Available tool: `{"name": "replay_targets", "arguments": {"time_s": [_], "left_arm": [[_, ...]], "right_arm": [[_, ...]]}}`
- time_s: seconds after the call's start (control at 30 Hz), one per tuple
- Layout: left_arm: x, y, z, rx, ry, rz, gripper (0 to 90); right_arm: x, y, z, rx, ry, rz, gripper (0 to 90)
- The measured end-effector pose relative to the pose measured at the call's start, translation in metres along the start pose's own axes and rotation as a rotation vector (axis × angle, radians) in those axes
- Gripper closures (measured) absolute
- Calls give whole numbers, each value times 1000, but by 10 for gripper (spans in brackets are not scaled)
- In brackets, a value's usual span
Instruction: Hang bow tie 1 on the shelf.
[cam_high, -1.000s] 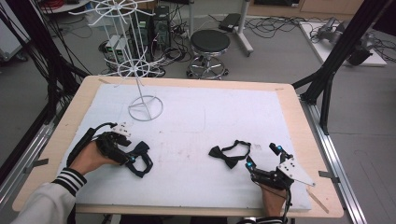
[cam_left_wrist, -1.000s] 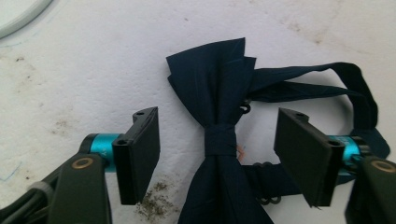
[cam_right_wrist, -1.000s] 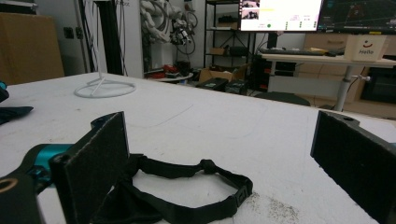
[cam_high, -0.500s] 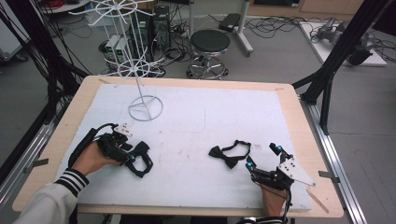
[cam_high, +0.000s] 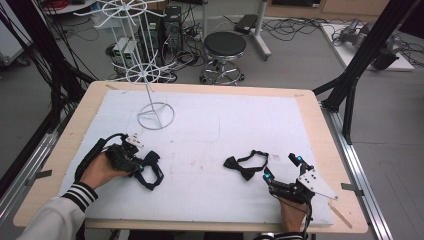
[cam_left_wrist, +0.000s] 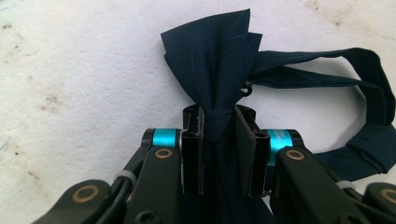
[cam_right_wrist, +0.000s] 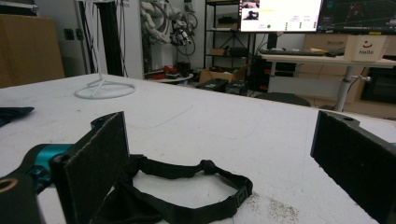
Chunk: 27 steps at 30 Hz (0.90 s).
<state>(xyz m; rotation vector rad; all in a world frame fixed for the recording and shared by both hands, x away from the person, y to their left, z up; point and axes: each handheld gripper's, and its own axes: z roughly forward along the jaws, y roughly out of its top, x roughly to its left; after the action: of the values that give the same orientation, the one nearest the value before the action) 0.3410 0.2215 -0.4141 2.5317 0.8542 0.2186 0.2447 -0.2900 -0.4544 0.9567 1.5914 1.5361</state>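
table (cam_high: 320, 125) of pale wood carries a white mat (cam_high: 240, 125) that covers most of its top. the left gripper (cam_high: 141, 164) sits at the mat's near left, held in the person's left hand (cam_high: 100, 170), whose striped cuff (cam_high: 80, 194) shows at the bottom of the high view. in the left gripper view its jaws are clamped on the knot of a dark blue bow tie (cam_left_wrist: 219, 79); one wing fans up beyond the jaws and the tie's strap (cam_left_wrist: 355, 88) loops off to the right over the mat. in the high view that tie lies on the mat at the gripper's tip, with its strap curling toward the near edge. the right gripper (cam_high: 281, 167) rests at the near right of the mat, held in the right hand (cam_high: 292, 215), with its grey plate (cam_high: 315, 182) on top. its jaws stand wide apart with nothing between them. a black bow tie (cam_high: 240, 167) lies flat on the mat just beside its left jaw, toward the centre, with its band (cam_high: 255, 156) looping on the far side. in the right gripper view the band (cam_right_wrist: 201, 186) lies between the two open jaws, close to the left one. a white wire stand (cam_high: 150, 80) rises from a ring base at the far left of the mat, well apart from both ties. beyond the table, a round stool (cam_high: 225, 47) stands on the grey floor among cables.
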Motion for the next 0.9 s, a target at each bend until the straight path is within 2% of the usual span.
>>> {"name": "replay_targets", "arguments": {"time_s": [0.23,0.47,0.57,0.63,0.8,0.9], "left_arm": [[0,0,-5,-43,-2,10,740],[0,-1,-13,-129,-9,29,740],[0,-1,-17,-155,0,41,740],[1,-2,-19,-179,2,31,740],[3,-3,-24,-204,17,48,740],[4,-3,-27,-233,19,44,740]], "right_arm": [[0,0,0,1,0,-1,35],[0,0,0,0,0,1,35],[0,0,0,0,0,-1,35],[0,0,0,0,-1,0,35],[0,0,0,0,0,1,35],[0,0,0,2,0,0,35]]}}
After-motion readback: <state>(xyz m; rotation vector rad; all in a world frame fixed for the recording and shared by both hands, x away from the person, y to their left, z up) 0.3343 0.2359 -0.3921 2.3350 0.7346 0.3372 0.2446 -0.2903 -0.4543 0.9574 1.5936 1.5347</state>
